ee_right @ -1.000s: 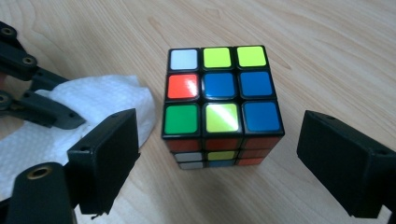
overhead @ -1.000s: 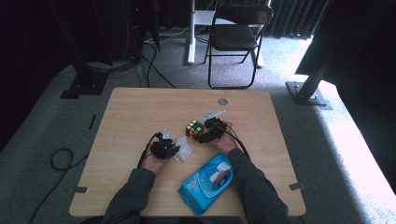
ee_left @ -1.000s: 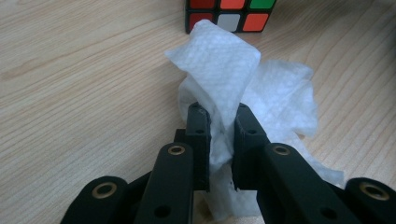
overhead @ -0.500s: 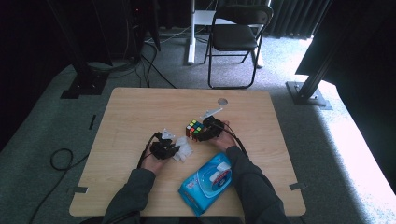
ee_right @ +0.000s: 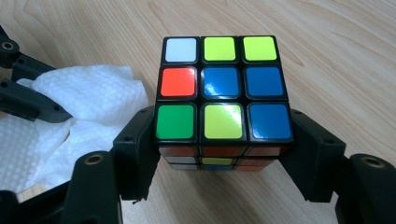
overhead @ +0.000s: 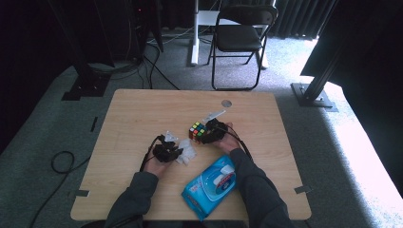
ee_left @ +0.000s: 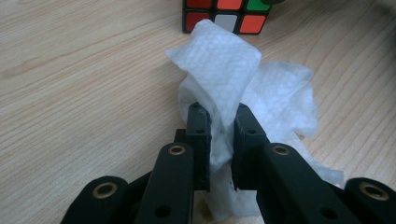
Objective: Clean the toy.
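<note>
on the wooden table (overhead: 142, 114): a wet wipe and a rubik's cube are being brought together for cleaning.

the left gripper (ee_left: 219, 126) is pinching a crumpled white wet wipe (ee_left: 233, 74) between narrow jaws, while the right gripper (ee_right: 224, 154) is closing its jaws, which have just been narrowing, around the rubik's cube (ee_right: 223, 88) standing mid-table. wiping is looking not yet begun, since wipe and cube are lying just apart. the high view is adding the blue wipes pack (overhead: 210, 184) near the person's forearms; the gripper views are giving the pinch and the cube's sticker colours.

Right gripper (ee_right: 223, 154) fingers (ee_right: 135, 154) just closing, clasp puzzle cube (ee_right: 223, 88); white wipe (ee_right: 84, 116) beside.
</note>
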Available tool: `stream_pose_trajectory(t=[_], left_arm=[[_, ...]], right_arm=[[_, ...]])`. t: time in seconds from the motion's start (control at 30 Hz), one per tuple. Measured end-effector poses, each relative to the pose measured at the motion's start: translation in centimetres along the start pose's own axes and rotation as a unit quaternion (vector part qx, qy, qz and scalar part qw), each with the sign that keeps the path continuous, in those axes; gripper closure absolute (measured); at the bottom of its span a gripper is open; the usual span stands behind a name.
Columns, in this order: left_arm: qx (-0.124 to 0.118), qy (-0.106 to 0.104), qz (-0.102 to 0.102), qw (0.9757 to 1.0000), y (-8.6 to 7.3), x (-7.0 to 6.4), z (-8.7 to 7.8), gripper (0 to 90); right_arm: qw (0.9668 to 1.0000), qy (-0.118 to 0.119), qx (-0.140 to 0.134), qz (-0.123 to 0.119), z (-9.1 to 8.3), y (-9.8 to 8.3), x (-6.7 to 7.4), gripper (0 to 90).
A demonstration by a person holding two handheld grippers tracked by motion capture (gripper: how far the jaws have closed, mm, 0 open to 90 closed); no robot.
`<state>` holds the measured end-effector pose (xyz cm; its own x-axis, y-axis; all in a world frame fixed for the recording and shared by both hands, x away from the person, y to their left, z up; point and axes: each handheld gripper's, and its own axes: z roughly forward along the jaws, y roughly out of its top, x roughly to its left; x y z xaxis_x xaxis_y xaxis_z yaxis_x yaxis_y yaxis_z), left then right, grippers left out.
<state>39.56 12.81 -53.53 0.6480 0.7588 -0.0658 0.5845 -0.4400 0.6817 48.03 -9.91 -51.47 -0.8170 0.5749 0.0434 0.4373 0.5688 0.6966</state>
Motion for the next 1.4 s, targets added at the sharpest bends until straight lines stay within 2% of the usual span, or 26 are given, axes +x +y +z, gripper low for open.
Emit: stream_pose_trajectory(t=[0.27, 0.47, 0.7, 1.17, 1.4], left_arm=[[-0.001, 0.000, -0.002, 1.0000, 0.0, -0.1, 0.0, 81.2], [0.002, 0.009, 0.012, 0.9999, 0.2, -0.4, 0.0, 83.4], [0.002, 0.011, 0.012, 0.9999, 0.3, -0.5, -0.1, 84.4], [-0.046, 0.010, 0.020, 0.9987, 2.2, -0.8, -2.5, 84.6], [-0.063, 0.013, 0.026, 0.9976, 3.3, -1.0, -3.4, 84.6]], right_arm=[[0.9999, -0.009, -0.004, 0.002, -0.2, -0.1, -0.2, 34.0], [0.9999, -0.007, -0.012, 0.003, -0.7, -0.1, -0.2, 34.0], [0.9999, -0.002, -0.015, -0.005, -1.2, -0.2, -0.1, 34.0], [0.9995, 0.005, -0.016, -0.028, -1.9, -0.6, 0.6, 34.1], [0.9994, 0.009, -0.016, -0.031, -2.0, -1.0, 0.8, 34.1]])
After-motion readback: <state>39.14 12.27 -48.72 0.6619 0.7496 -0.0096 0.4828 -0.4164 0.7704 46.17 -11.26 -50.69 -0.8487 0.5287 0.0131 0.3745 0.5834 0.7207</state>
